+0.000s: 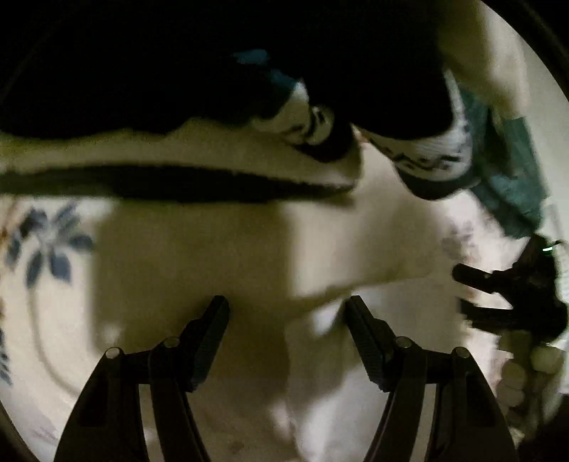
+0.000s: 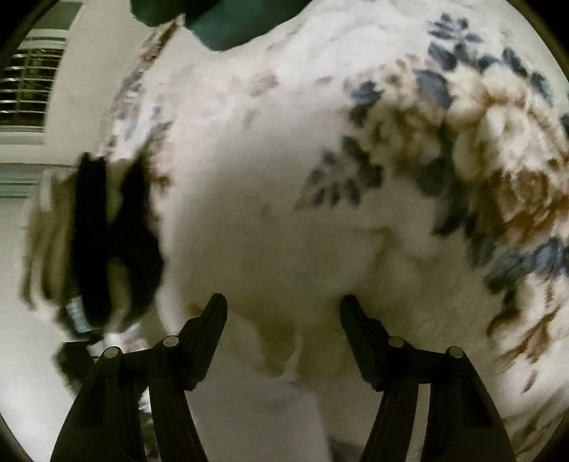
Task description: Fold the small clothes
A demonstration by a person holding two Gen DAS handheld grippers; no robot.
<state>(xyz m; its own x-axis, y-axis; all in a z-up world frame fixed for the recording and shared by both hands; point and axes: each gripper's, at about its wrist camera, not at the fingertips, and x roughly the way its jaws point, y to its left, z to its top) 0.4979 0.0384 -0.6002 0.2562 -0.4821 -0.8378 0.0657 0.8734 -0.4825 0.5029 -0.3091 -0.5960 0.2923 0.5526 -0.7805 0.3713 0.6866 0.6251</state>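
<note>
A fuzzy white cloth with a blue and brown flower print [image 2: 409, 152] fills the right wrist view; the same white cloth [image 1: 199, 256] lies flat under my left gripper, with a blue leaf print at the left. My left gripper [image 1: 286, 305] is open and empty just above it. My right gripper [image 2: 282, 304] is open and empty, close over the cloth. In the left wrist view the right gripper [image 1: 462, 289] shows at the far right, open, over the cloth's edge. In the right wrist view the left gripper [image 2: 110, 170] shows as a blurred black shape at the left.
A teal garment [image 1: 505, 167] lies at the upper right, and also shows in the right wrist view [image 2: 220, 21]. The person's feet in black and white shoes [image 1: 426, 156] stand beyond the cloth. A window with blinds [image 2: 28, 81] is at the left.
</note>
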